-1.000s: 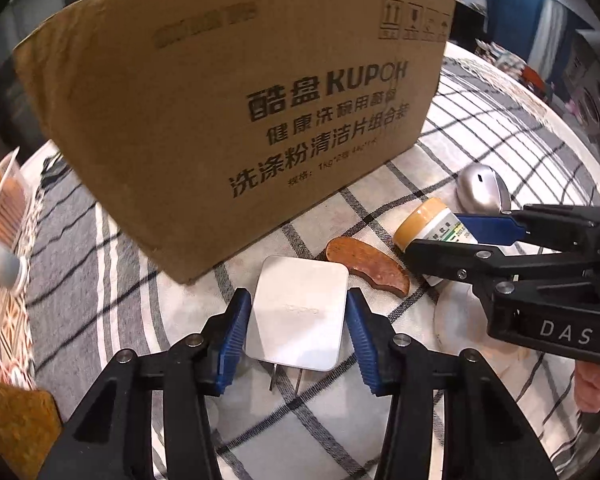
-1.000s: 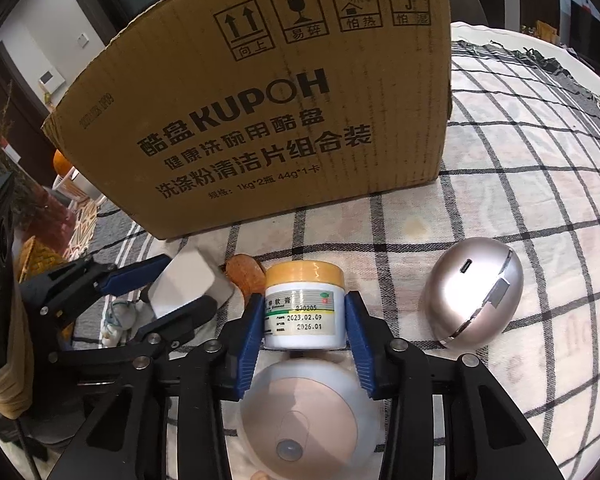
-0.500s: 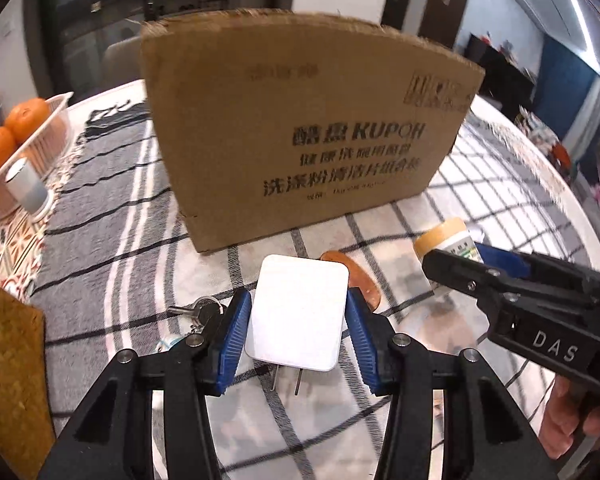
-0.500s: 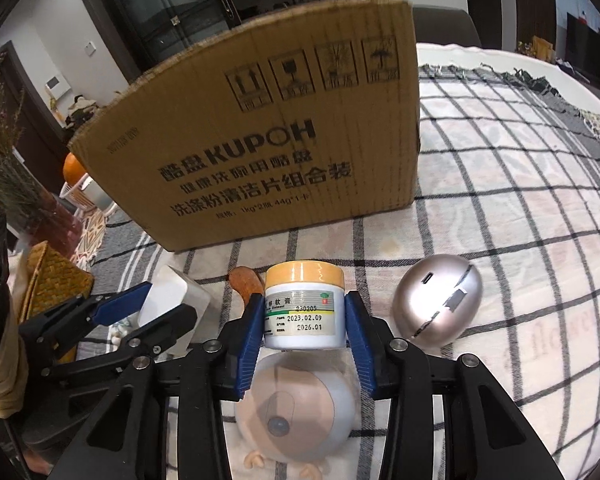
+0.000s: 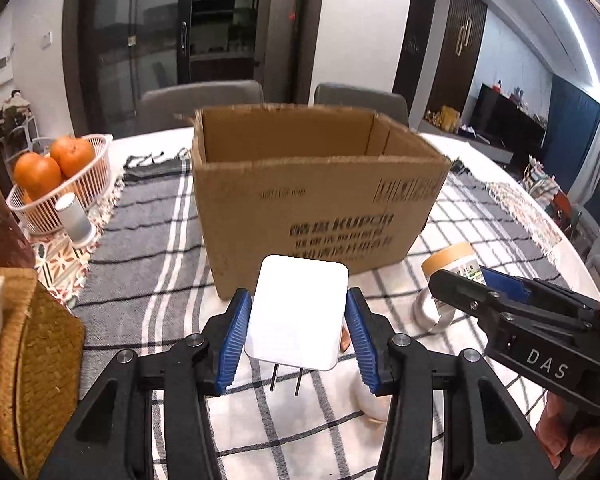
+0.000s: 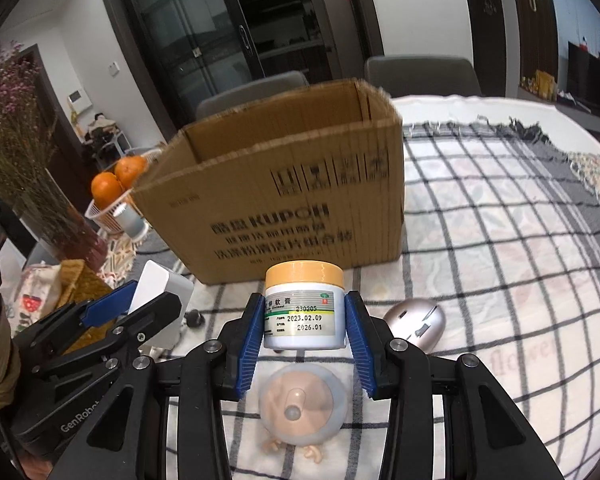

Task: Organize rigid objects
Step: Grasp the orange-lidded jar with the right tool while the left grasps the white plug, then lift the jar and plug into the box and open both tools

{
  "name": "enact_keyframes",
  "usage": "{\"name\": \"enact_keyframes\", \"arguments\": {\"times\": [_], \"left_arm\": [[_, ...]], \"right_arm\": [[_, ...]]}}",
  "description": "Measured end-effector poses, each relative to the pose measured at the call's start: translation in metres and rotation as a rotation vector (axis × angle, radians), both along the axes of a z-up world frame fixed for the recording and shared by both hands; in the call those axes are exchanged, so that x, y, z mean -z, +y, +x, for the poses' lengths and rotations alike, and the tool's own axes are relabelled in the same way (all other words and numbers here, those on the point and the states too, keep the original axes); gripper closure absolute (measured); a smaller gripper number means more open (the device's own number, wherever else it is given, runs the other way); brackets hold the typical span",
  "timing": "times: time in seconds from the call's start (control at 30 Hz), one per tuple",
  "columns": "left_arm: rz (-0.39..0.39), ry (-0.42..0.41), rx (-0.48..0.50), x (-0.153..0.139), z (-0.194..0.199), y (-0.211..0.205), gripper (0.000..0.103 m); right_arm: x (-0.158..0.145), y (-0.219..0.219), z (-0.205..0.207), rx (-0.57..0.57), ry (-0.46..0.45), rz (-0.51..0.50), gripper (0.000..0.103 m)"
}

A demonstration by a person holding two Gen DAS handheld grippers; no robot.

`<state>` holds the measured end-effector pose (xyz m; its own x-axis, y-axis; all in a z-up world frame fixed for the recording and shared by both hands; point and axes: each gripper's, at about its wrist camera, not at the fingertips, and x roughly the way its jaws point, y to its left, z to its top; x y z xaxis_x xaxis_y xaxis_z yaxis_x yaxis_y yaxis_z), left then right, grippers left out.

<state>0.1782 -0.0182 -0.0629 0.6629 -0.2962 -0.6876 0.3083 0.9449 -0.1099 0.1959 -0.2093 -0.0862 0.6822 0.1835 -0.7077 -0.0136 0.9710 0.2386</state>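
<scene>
My left gripper (image 5: pixel 298 340) is shut on a white plug charger (image 5: pixel 298 312), prongs pointing down, held above the table in front of the open cardboard box (image 5: pixel 316 196). My right gripper (image 6: pixel 305 332) is shut on a white ointment jar with a yellow lid (image 6: pixel 304 306), also lifted, in front of the same box (image 6: pixel 284 200). The jar (image 5: pixel 454 264) and right gripper show at the right of the left wrist view; the charger (image 6: pixel 160 292) shows at the left of the right wrist view.
On the checked cloth lie a silver egg-shaped mouse (image 6: pixel 416 322), a round translucent toy (image 6: pixel 302 404) and keys (image 6: pixel 194 318). A white basket of oranges (image 5: pixel 56 184), a small white cylinder (image 5: pixel 74 220) and a woven basket (image 5: pixel 32 360) stand at the left. Chairs stand behind the table.
Both grippers have risen with their objects, away from the table. The box's open top has come into view. The brown piece beside the charger is mostly hidden now.
</scene>
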Motion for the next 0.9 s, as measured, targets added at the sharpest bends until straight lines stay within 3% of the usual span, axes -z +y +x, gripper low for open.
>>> {"name": "enact_keyframes", "arguments": {"times": [0.33,0.9], "left_arm": [[-0.004,-0.097,-0.034,-0.041,-0.011,-0.004,0.059],[-0.065,-0.115,-0.017,-0.071,0.025,-0.008,0.059]], "right_arm": [[-0.029,-0.006,-0.007,-0.004,-0.078,0.009,0.062],[-0.072,-0.003,0.011,-0.014,-0.174,0.020,0.062]]}}
